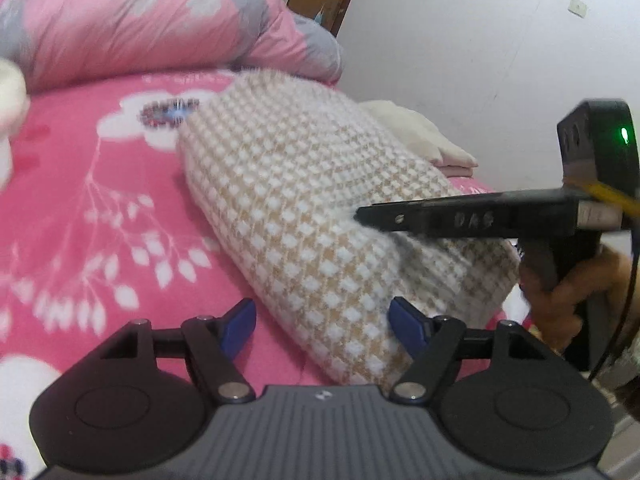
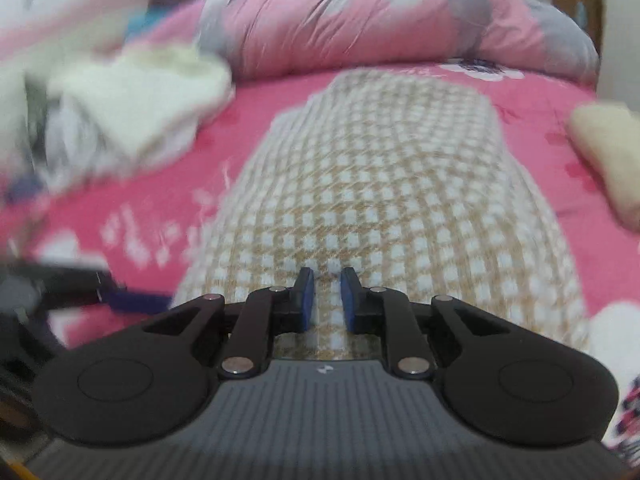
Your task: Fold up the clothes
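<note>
The checked sweater (image 1: 320, 216), tan with small white squares, lies folded into a long bundle on the pink flowered bed cover (image 1: 80, 200). It serves as the landmark here. Beyond its far end a rolled pink and grey quilt (image 1: 160, 24) runs across the bed. To the far right of the sweater, near the white wall (image 1: 480, 40), sits a small stack of cream folded clothes (image 1: 432, 144). On the sweater's left, as the right wrist view shows it, lies a loose heap of white and pale garments (image 2: 132, 108), blurred.

The left claw (image 1: 324, 332) hovers at the near end of the sweater with its jaws spread wide; the blue pads (image 1: 240, 328) stand apart, one over the bed cover, the other over the sweater's near edge, and nothing is pinched between them.

The right claw (image 2: 327, 296) comes in from the sweater's right side in the left wrist view, its black fingers lying over the top of the bundle, with a hand (image 1: 568, 300) gripping its handle. In its own view the jaws stand narrowly parted, a slim gap between the blue pads (image 2: 306, 300), with checked knit showing through that gap. Whether the pads pinch any fabric cannot be told; they look released rather than clenched.
</note>
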A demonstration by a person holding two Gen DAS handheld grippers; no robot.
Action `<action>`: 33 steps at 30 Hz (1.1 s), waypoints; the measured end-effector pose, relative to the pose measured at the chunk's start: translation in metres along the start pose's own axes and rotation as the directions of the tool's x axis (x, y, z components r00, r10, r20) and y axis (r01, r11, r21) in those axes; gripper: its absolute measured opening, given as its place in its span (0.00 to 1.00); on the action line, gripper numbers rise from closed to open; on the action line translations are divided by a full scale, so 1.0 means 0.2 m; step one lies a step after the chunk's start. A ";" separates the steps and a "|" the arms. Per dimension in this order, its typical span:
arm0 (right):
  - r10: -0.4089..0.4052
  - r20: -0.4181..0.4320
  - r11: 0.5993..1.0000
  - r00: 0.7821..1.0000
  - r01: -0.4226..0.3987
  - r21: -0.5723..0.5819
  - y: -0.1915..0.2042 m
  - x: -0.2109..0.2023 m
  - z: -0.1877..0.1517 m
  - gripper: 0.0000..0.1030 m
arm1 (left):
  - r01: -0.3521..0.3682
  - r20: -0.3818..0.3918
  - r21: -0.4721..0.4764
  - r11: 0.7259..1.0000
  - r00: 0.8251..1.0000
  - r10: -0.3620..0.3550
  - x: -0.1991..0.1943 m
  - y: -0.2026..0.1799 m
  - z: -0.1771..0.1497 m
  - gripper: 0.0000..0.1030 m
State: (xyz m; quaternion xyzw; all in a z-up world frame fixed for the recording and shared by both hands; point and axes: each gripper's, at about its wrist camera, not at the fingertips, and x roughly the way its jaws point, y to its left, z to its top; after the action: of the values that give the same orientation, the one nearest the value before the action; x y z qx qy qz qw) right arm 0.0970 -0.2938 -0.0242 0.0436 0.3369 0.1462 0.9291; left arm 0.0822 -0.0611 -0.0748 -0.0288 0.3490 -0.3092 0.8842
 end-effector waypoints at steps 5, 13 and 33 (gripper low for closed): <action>-0.037 0.094 0.999 0.995 0.036 0.015 -0.05 -0.27 0.01 0.16 | -0.081 0.172 0.147 0.986 0.984 0.055 -0.15 -0.16 0.11 0.72; -0.136 0.048 0.989 0.990 0.138 -0.053 -0.20 -0.14 -0.27 0.15 | -0.171 0.005 0.216 0.961 0.985 0.174 0.23 -0.32 0.23 0.70; -0.107 0.216 0.993 0.971 0.095 0.065 -0.32 -0.28 -0.02 0.20 | -0.267 -0.040 0.265 0.927 0.957 0.287 0.30 -0.44 0.26 0.79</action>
State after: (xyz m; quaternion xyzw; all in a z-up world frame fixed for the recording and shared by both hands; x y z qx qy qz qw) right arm 0.0693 -0.3718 -0.0046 0.0675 0.2382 0.0836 0.9653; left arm 0.1021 -0.1752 -0.0474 0.1476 0.3409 -0.2245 0.9009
